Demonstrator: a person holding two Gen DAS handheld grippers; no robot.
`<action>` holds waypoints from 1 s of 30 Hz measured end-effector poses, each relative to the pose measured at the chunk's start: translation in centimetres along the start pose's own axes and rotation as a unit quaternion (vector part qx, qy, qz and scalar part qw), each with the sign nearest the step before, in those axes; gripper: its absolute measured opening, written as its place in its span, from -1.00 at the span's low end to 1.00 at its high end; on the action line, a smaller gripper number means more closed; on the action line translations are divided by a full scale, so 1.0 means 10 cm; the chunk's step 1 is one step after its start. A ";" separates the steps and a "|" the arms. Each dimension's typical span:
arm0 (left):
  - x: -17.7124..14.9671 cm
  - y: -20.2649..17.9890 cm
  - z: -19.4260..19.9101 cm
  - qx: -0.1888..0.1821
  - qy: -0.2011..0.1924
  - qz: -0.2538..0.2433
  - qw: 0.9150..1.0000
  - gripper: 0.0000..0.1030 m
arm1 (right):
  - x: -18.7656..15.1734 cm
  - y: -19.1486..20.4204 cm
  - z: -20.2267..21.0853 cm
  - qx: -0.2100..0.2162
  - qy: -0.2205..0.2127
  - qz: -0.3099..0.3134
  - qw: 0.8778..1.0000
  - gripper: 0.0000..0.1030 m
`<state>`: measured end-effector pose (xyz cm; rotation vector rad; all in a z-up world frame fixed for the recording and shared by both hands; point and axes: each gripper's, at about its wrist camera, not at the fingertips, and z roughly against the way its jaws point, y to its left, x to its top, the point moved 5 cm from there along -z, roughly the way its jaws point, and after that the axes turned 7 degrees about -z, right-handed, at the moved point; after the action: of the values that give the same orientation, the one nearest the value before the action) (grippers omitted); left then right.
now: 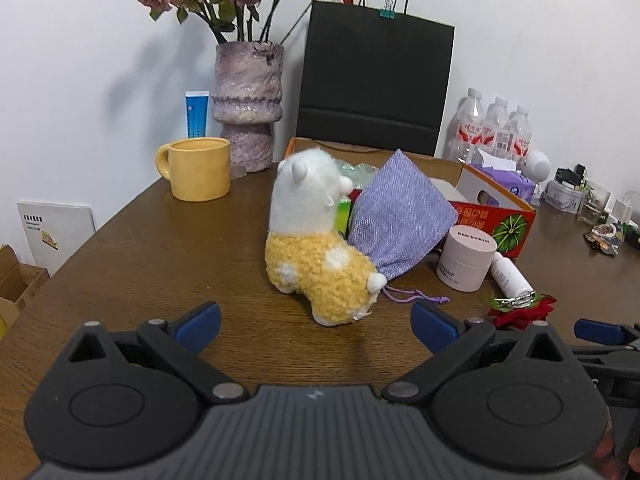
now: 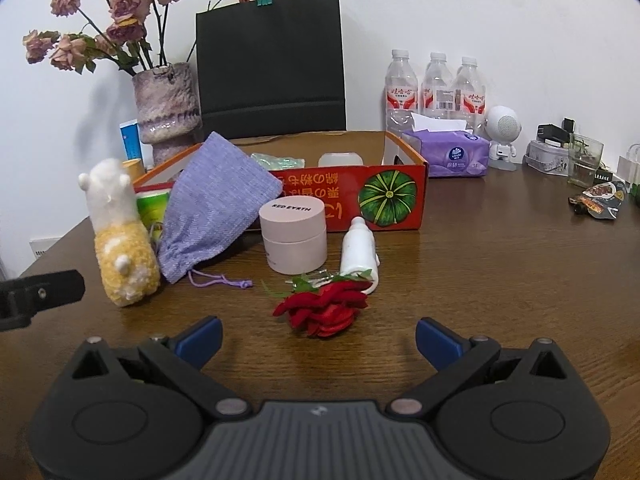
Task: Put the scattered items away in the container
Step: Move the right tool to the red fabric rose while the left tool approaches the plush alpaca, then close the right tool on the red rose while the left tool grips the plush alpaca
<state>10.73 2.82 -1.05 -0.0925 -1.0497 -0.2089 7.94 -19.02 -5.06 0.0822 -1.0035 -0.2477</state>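
wooden table (image 2: pixel 500 280) carries one plush alpaca (image 1: pixel 316 248), one lilac pouch (image 2: pixel 216 208), one cream jar (image 2: pixel 294 236), one red rose (image 2: pixel 324 306), one cardboard box (image 2: pixel 352 200); left gripper (image 1: pixel 316 322) and right gripper (image 2: pixel 318 338) spread, empty.

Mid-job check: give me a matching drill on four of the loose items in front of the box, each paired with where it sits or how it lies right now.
Things:
1. plush alpaca
2. purple pouch
3. pink jar
4. red rose

Places or states:
A. upright on the table, just in front of the red box
B. lying nearest the open right gripper
C. leaning against the box's front left corner
D. standing farthest left, straight ahead of the open left gripper

Pairs: 1-D, 2-C, 3-A, 4-B
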 end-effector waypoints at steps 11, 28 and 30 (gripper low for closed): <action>0.02 0.00 -0.27 0.006 0.024 0.012 1.000 1.00 | 0.08 0.00 -0.18 -0.011 0.007 -0.007 1.000 0.99; 0.15 -0.04 -0.65 0.025 0.042 0.030 0.998 1.00 | 0.17 -0.03 -0.42 -0.017 0.026 -0.006 0.999 0.67; 0.16 -0.04 -0.70 0.025 0.045 0.033 0.998 0.97 | 0.17 -0.04 -0.45 -0.014 0.032 -0.011 0.999 0.64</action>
<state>17.32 1.05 -3.14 -0.0725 -0.9594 -0.1252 12.52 -20.06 -6.17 0.0744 -0.9350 -0.2779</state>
